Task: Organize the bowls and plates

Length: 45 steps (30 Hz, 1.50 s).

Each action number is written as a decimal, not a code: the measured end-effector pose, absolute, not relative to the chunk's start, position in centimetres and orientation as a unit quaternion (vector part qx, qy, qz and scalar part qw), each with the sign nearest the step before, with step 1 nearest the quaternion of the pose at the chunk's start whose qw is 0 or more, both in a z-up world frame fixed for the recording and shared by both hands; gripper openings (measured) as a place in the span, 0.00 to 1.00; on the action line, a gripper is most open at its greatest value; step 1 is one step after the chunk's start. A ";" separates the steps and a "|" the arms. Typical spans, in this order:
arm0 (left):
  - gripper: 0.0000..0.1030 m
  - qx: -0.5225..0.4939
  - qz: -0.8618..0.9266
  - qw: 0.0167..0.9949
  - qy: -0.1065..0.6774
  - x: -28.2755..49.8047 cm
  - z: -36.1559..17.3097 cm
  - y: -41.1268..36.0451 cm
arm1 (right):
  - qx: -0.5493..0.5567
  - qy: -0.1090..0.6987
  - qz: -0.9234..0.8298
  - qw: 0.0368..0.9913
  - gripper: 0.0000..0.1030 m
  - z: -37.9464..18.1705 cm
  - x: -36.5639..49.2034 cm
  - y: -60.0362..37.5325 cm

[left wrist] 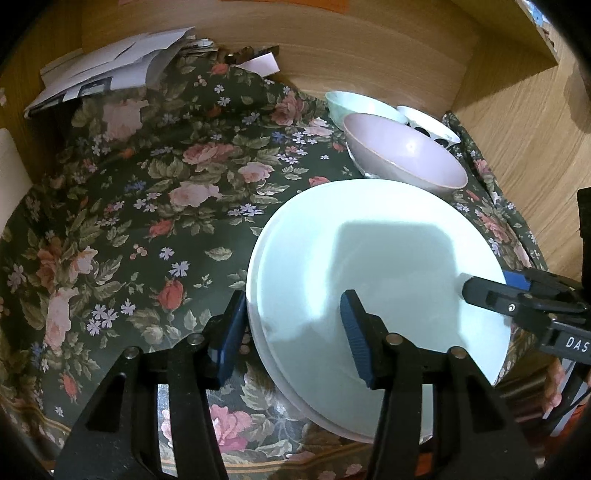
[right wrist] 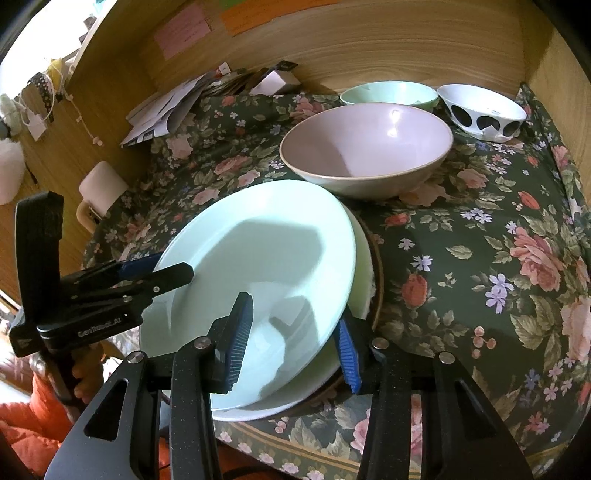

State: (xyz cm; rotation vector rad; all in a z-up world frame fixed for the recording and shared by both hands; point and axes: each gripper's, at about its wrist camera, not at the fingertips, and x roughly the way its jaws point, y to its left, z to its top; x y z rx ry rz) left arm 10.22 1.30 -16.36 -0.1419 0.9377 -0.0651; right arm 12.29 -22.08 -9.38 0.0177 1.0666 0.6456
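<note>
We hold the top plate by opposite rims on a plate stack near the counter edge: left tool and right tool each straddle the rim, though we cannot tell if the pads press. Behind, three bowls remain unstacked: pink, green, spotted. The left tool reads "GenRobot.AI".

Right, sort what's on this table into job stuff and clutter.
Job:
- top plate, between both grippers' fingers
- plates under it
- pink bowl
- green bowl
- spotted bowl

Clutter:
- papers
- sticky notes on the wall
- white roll
- floral cloth
</note>
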 end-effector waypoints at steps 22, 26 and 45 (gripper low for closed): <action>0.61 -0.045 -0.046 0.925 0.373 11.3 -9.2 0.7 | -0.005 0.447 0.246 0.860 0.40 -6.5 12.6 -24.3; 0.77 -0.035 -0.047 0.927 0.372 12.5 -8.6 -0.3 | 0.001 0.430 0.238 0.871 0.52 -5.7 13.6 -24.6; 0.86 -0.050 -0.022 0.905 0.423 22.5 -11.5 -1.3 | 0.033 0.417 0.198 0.886 0.76 -5.8 21.4 -26.2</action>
